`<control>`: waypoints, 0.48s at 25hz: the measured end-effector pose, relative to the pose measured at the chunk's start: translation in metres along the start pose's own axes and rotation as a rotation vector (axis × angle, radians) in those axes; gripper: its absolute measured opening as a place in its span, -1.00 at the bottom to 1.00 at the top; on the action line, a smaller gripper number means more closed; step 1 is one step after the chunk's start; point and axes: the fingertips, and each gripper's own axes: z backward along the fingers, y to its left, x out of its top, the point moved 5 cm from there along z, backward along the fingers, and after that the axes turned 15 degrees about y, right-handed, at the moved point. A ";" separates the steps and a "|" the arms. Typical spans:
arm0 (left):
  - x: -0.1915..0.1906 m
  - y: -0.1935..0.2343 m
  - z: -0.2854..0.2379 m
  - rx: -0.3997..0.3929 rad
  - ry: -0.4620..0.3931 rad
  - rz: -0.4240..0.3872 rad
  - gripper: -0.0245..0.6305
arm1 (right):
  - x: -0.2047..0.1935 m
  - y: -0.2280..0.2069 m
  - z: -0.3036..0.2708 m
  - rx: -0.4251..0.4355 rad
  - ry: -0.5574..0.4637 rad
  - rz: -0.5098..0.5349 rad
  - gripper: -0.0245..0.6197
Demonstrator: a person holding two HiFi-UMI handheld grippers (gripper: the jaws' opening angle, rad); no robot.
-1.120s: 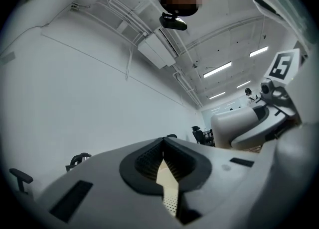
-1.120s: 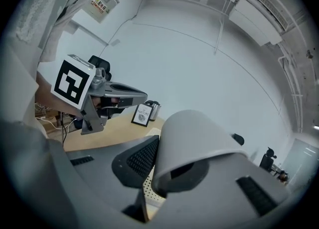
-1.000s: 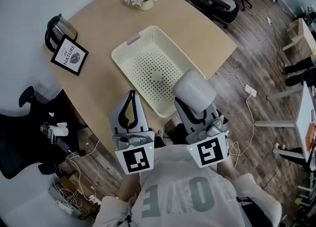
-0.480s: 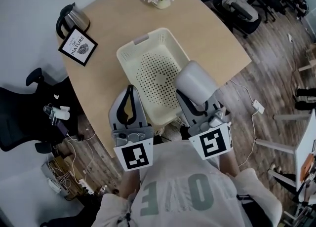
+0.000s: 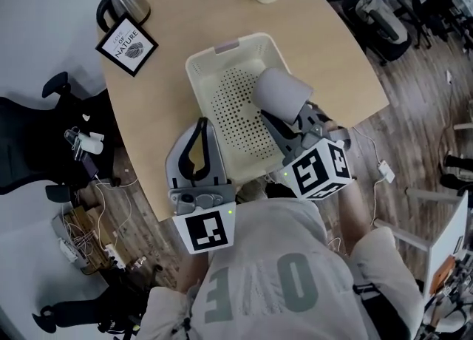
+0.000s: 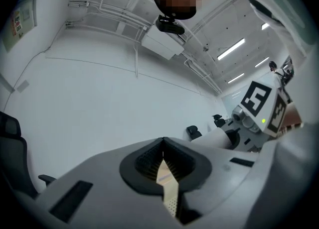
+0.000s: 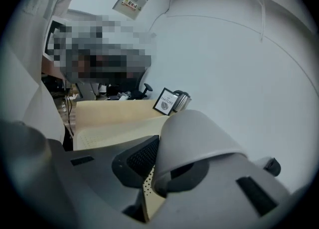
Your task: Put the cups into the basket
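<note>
Head view: your right gripper (image 5: 290,126) clamps a grey cup (image 5: 279,93) over the empty basket (image 5: 198,72), not yet released. Your left gripper (image 5: 198,148) has its jaws together on nothing.

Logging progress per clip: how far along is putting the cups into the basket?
Done: nothing, the basket shows no cup inside. In hand: right gripper shut on a grey cup over the basket; left gripper shut, empty. Left: lowering it in; no other cup visible.

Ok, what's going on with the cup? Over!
Right gripper shut on grey cup, over the basket. Left gripper shut, empty, by the table edge. Nothing seen blocking the basket.
</note>
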 end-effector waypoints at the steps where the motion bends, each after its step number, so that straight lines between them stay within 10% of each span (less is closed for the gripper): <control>1: 0.000 0.001 0.001 0.008 0.000 0.000 -0.90 | 0.000 -0.001 -0.007 0.014 0.020 0.036 -0.82; 12: -0.026 0.037 0.006 0.113 0.054 0.048 -0.90 | -0.012 0.021 -0.090 0.275 0.396 0.510 -0.82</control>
